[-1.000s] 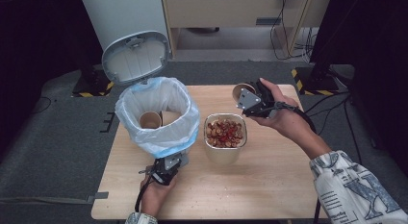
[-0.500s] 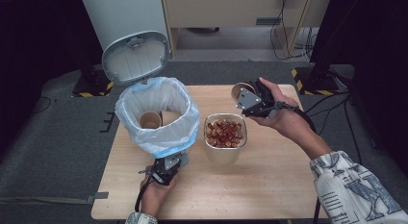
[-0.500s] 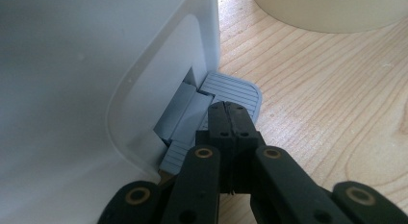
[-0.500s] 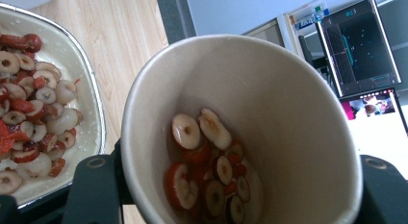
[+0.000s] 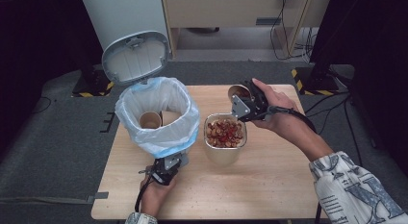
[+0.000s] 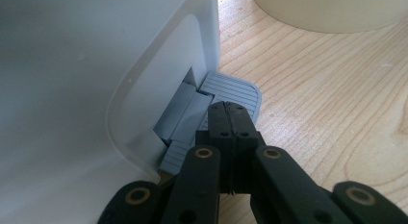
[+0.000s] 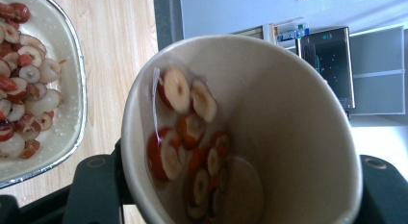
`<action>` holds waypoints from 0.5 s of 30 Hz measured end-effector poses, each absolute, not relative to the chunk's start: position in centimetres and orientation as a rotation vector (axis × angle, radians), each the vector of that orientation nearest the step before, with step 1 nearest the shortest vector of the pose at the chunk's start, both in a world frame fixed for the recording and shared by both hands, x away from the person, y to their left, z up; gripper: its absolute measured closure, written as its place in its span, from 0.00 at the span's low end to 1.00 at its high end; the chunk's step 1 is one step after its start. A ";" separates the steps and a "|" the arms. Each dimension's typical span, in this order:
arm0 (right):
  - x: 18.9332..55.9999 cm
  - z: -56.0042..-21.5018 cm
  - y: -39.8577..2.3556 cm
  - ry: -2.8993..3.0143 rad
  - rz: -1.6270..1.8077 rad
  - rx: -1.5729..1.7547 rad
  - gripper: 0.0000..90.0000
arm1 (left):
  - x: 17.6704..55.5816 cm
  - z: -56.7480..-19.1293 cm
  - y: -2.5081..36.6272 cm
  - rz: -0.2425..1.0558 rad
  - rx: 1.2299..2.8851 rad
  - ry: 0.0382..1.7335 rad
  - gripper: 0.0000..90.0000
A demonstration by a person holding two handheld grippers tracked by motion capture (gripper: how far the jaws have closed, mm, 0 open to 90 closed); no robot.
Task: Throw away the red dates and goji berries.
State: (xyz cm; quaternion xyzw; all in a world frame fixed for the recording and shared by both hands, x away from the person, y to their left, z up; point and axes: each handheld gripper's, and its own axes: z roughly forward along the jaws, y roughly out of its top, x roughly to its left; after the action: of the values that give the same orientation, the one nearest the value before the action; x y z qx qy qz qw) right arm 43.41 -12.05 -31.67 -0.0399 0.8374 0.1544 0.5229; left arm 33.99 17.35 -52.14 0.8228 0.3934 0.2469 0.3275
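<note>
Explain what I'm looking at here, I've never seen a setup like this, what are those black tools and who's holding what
A person works at a wooden table, holding a hand tool with a two-jaw claw in each hand. One picture looks down from above; the other two come from cameras riding on each tool. The left claw, shut, presses the grey pedal of a white bin, whose lid stands open. The right claw grips a paper cup, tipped sideways with red fruit slices inside. A tray of the same slices sits beside the bin.
</note>
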 end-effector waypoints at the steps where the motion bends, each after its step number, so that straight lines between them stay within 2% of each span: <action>1: 43.4 -31.7 -12.0 2.005 0.370 -0.096 0.39 | 34.0 -52.1 17.4 0.647 2.155 1.030 1.00; 15: 43.8 -31.5 -12.3 2.009 0.375 -0.081 0.39 | 34.0 -52.1 17.4 0.646 2.155 1.029 1.00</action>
State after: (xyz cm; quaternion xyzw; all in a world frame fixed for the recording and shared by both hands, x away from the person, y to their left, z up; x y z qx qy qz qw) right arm 43.76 -12.29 -31.49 -0.0337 0.8385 0.1564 0.5209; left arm 33.99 17.35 -52.14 0.8230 0.3931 0.2466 0.3277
